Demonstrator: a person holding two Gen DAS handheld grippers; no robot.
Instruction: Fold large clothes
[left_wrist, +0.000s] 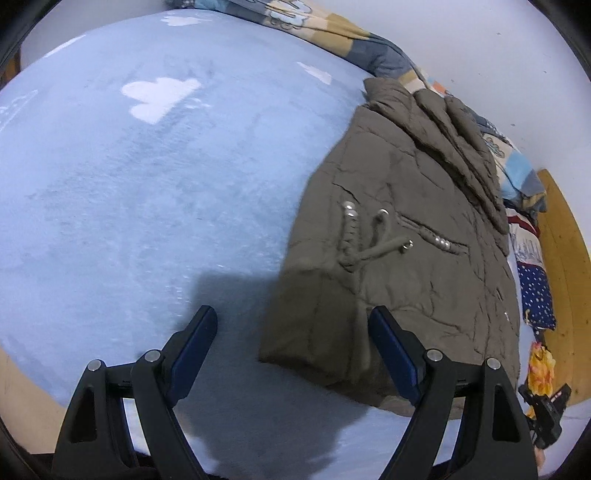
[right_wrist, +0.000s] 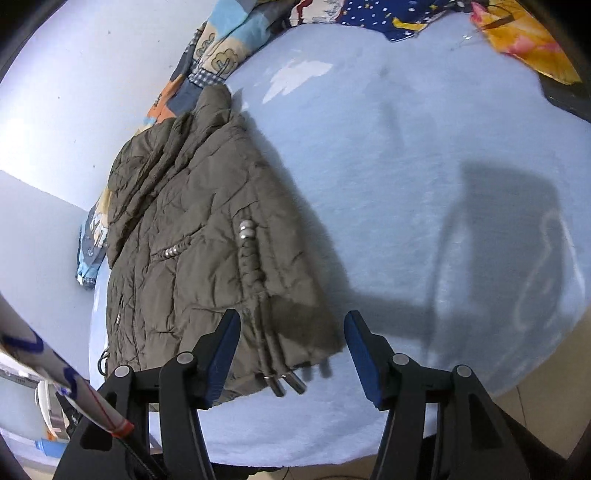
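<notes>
An olive-brown padded jacket (left_wrist: 413, 236) lies folded on the light blue blanket (left_wrist: 155, 177), with drawcords and metal beads on top. My left gripper (left_wrist: 293, 321) is open and empty, hovering above the jacket's near left corner. In the right wrist view the jacket (right_wrist: 192, 236) lies left of centre, its metal cord ends (right_wrist: 288, 384) at the near edge. My right gripper (right_wrist: 291, 325) is open and empty above the jacket's near right corner.
A patterned quilt (left_wrist: 376, 51) lies bunched along the white wall behind the jacket. Dark blue dotted cloth (right_wrist: 380, 14) and a yellow cloth (right_wrist: 524, 40) lie at the far end. A wooden bed edge (left_wrist: 565, 258) is at the right.
</notes>
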